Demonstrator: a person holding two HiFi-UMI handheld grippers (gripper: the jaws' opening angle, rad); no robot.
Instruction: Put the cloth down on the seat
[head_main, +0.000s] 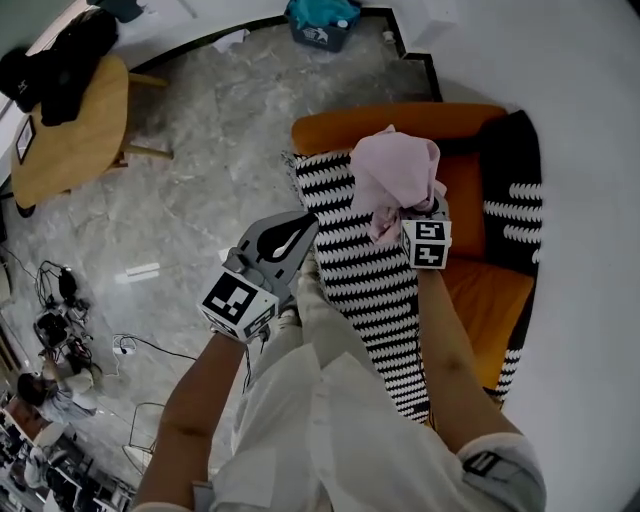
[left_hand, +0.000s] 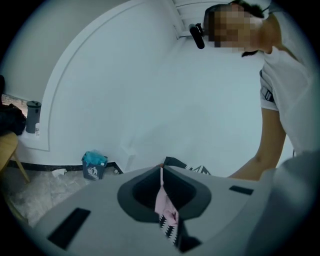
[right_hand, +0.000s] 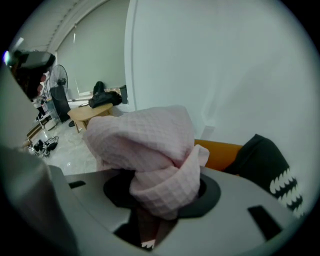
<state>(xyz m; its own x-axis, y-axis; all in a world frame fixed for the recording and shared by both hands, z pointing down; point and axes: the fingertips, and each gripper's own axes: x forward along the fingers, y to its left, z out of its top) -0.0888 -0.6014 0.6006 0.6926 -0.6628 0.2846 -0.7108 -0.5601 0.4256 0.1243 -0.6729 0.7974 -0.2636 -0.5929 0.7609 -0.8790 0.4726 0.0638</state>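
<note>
Cloth (head_main: 393, 180), pink and bunched, hangs pinched in the right gripper (head_main: 405, 215) over the orange seat (head_main: 485, 295), which a zigzag throw (head_main: 365, 275) half covers. The left gripper (left_hand: 161, 172) waits nearby, its jaws pressed together.

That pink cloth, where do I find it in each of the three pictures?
Head view: pink cloth upper middle, bunched in the right gripper above the seat.
Left gripper view: a thin pink sliver at bottom centre, seen past the left gripper.
Right gripper view: dead centre, clamped in the right gripper.
Shared landmark: the black-and-white zigzag blanket.
</note>
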